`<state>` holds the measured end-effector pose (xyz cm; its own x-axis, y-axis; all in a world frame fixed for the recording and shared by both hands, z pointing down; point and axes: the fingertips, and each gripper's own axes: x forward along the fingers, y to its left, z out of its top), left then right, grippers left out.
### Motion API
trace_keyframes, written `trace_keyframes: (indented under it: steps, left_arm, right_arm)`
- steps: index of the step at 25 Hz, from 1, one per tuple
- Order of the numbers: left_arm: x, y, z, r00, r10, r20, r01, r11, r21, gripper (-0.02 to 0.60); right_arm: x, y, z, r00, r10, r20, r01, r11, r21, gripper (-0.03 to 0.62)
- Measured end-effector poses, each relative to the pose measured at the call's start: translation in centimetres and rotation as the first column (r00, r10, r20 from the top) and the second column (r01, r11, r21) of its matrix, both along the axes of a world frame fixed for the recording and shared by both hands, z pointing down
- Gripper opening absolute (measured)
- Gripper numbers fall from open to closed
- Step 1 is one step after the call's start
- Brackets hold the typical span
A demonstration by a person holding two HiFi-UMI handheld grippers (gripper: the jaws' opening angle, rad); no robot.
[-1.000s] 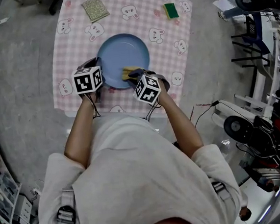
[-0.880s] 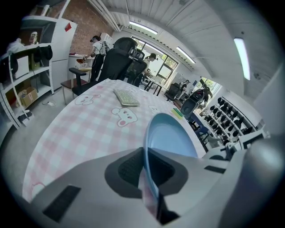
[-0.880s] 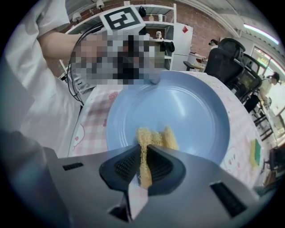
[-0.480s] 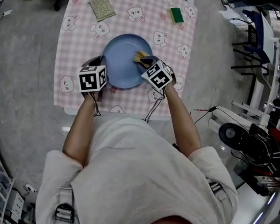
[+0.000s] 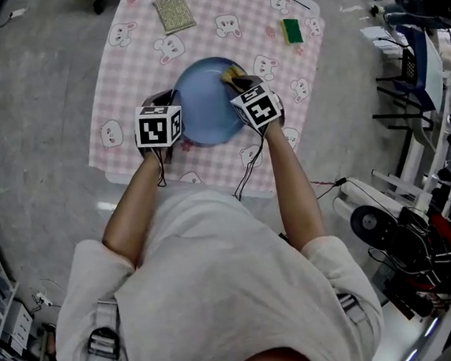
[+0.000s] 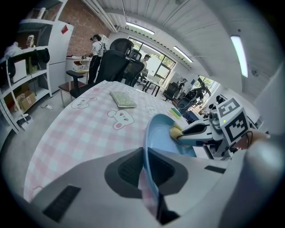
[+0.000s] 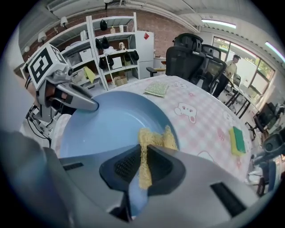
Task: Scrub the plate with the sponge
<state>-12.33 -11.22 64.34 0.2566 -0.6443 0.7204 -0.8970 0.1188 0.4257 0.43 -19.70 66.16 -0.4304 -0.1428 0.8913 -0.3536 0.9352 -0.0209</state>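
Observation:
A light blue plate (image 5: pixel 202 102) lies on the pink checked tablecloth (image 5: pixel 133 81). My left gripper (image 5: pixel 169 102) is shut on the plate's left rim; in the left gripper view the rim (image 6: pixel 153 133) runs straight between its pads. My right gripper (image 5: pixel 237 79) is shut on a yellow sponge (image 5: pixel 233 73) and holds it against the plate's far right part. In the right gripper view the sponge (image 7: pixel 153 139) sticks out of the right gripper (image 7: pixel 142 167) onto the plate (image 7: pixel 107 124), with the left gripper (image 7: pixel 75 100) across at the opposite rim.
A green sponge (image 5: pixel 293 30) lies at the cloth's far right corner and a flat scouring pad (image 5: pixel 174 12) at its far edge. Office chairs (image 7: pixel 196 62), shelves (image 7: pixel 102 53) and people stand beyond the table. Equipment and cables crowd the floor at the right (image 5: pixel 413 229).
My right gripper has carried the sponge across the plate, from its near edge to its far right part. The left gripper keeps its hold on the rim.

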Motion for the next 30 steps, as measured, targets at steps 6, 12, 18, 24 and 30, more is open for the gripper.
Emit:
trace_keyframes:
  steps: [6,12,18,24,30]
  left_arm:
    - [-0.2,0.4,0.3,1.000,-0.011,-0.005,0.011,1.000,-0.008,0.028]
    - [-0.1,0.0,0.4,1.000,0.005,-0.001,-0.005,1.000,-0.016,0.027]
    - [-0.3,0.0,0.3,1.000,-0.008,0.004,0.008,1.000,-0.011,0.026]
    - [-0.2,0.0,0.6,1.000,-0.006,0.000,0.006,1.000,-0.015,0.026]
    - [-0.5,0.4,1.1,1.000,-0.011,-0.014,0.010,1.000,-0.022,0.026]
  right_arm:
    - [-4.0,1.9,-0.8,0.993,-0.063,0.102,0.064,0.998,-0.006,0.043]
    - [-6.0,5.8,-0.9,0.975,-0.193,0.111,0.196,0.980,-0.021,0.043]
    - [-6.7,10.3,-0.9,0.939,-0.328,0.103,0.333,0.942,-0.036,0.043]
    - [-5.5,15.2,-0.1,0.889,-0.453,0.070,0.458,0.883,-0.104,0.043]
    - [-3.6,17.1,1.0,0.866,-0.500,0.017,0.498,0.858,-0.128,0.043]
